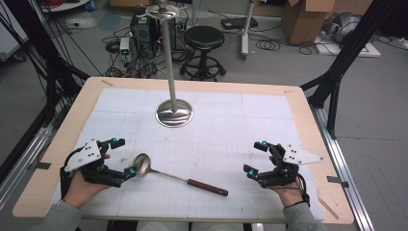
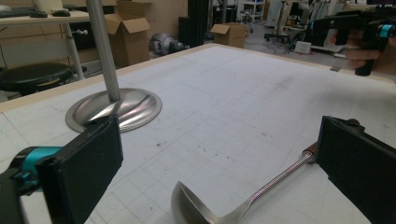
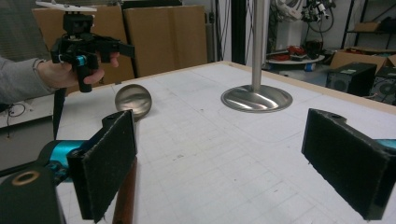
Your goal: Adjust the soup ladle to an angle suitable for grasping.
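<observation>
A steel ladle lies on the white mat, its bowl [image 1: 142,164] at the left and its brown handle [image 1: 207,186] pointing right. My left gripper [image 1: 123,156] stands open just left of the bowl, one fingertip almost at its rim. In the left gripper view the bowl [image 2: 191,207] lies low between the open jaws of the left gripper [image 2: 219,154]. My right gripper [image 1: 255,158] is open and empty, right of the handle's end. In the right gripper view the handle [image 3: 125,196] passes by the left jaw of the right gripper [image 3: 219,149], with the bowl [image 3: 133,99] beyond.
A tall metal stand with a round base [image 1: 174,114] rises from the middle back of the mat. The wooden table edge [image 1: 57,144] frames the mat. A stool [image 1: 204,38], boxes and cables sit on the floor behind.
</observation>
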`<state>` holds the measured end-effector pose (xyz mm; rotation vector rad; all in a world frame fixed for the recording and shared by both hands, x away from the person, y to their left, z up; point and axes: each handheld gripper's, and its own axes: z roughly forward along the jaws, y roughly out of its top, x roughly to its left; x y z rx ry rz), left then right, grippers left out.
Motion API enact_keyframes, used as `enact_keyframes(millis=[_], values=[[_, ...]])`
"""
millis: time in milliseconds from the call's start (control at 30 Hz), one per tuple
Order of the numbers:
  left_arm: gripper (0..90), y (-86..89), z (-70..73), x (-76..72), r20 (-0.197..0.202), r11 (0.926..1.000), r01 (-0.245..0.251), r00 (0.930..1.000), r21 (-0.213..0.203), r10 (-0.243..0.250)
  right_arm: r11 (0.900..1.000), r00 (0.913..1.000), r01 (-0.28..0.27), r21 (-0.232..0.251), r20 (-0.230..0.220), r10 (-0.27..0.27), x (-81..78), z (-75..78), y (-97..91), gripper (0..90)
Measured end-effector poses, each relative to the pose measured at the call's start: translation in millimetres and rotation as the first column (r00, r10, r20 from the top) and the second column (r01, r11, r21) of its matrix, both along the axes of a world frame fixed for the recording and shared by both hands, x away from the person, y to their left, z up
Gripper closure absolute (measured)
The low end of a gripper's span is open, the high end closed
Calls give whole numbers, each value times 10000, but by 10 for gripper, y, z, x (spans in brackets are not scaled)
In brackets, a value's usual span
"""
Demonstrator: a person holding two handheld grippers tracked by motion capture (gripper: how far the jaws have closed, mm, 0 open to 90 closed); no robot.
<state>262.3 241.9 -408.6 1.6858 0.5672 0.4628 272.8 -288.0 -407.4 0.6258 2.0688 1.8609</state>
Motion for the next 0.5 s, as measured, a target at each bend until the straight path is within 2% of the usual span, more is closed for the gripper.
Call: enact_keyframes(millis=[67, 167, 233, 367, 467, 500], values=[[17, -18, -1, 1, -62, 9999, 62, 10000, 86, -61, 10000, 10000, -13, 12, -55, 13, -3, 0, 2, 94], [19, -38, 13, -12, 105, 9997, 85, 9999, 211, -87, 10000, 9999, -13, 16, -148, 13, -3, -3, 7, 93], [61, -33, 24, -25, 180, 9997, 127, 9998, 207, -131, 10000, 9999, -14, -35, -103, 14, 3, -6, 7, 94], [278, -38, 62, -58, 307, 9999, 110, 9995, 93, -113, 10000, 9999, -45, -78, -140, 44, 5, -10, 12, 94], [405, -74, 60, -86, 304, 9995, 109, 9995, 284, -118, 9999, 9998, -29, -153, -171, 26, 6, -16, 15, 94], [475, -91, 56, -95, 262, 9991, 145, 9995, 402, -156, 9999, 9999, -27, -139, -146, 25, 12, -20, 21, 94]])
